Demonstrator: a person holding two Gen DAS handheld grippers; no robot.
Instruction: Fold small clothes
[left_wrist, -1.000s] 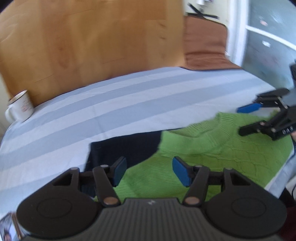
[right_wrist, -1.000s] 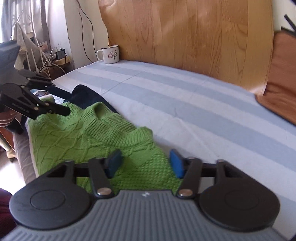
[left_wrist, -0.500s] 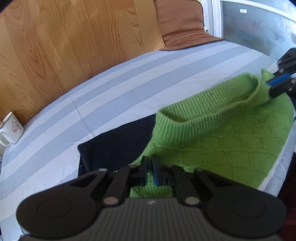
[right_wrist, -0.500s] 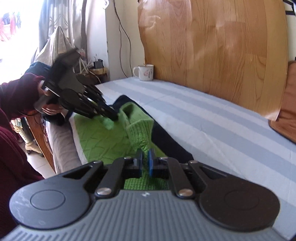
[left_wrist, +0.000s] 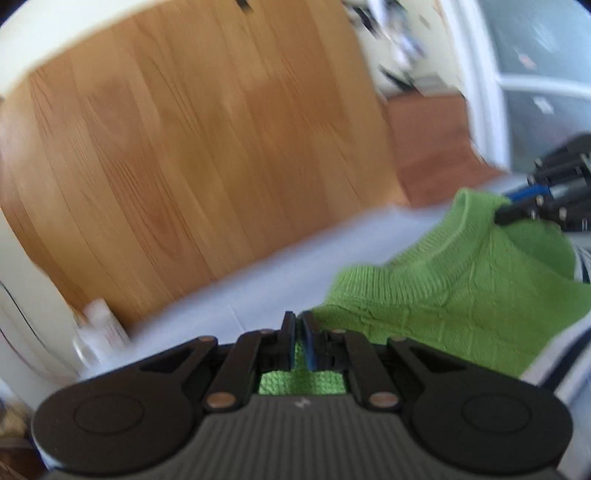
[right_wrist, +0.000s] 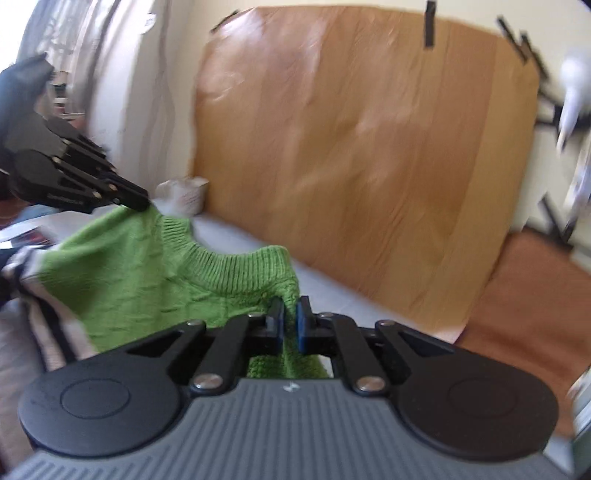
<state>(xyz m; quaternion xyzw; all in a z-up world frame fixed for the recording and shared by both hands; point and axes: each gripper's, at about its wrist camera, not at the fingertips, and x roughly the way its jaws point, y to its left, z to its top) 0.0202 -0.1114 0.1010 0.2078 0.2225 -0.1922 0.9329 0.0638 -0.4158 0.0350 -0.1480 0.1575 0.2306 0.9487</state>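
Left tongs (left_wrist: 298, 341) clamped on one shoulder of the green knitted sweater (left_wrist: 461, 295), blue pads pressed together with a strip of knit pinched between and more green showing beneath the jaws. Right tongs (right_wrist: 290, 325) likewise clamped on the other shoulder, a fold of green knit squeezed between the pads and hanging down behind them. Seen from the left wrist, right tongs (left_wrist: 517, 210) at the far right edge, biting the top corner of the sweater beside the ribbed collar. Seen from the right wrist, left tongs (right_wrist: 136, 201) at the left edge, gripping the opposite corner. Sweater (right_wrist: 147, 266) strung between the two pairs of tongs, held up off the bed (left_wrist: 258, 288), ribbed neckline sagging in a curve in the middle, body draping downward toward the near edge. Pale striped bedsheet (right_wrist: 332, 295) behind and below the garment. Wood-grain headboard (left_wrist: 184, 155) upright at the back of the bed. White mug (right_wrist: 184, 195) near the headboard's lower corner, blurred. Brown cushion (right_wrist: 524, 295) leaning at the right side of the bed. Both views smeared by motion blur, fine detail lost.
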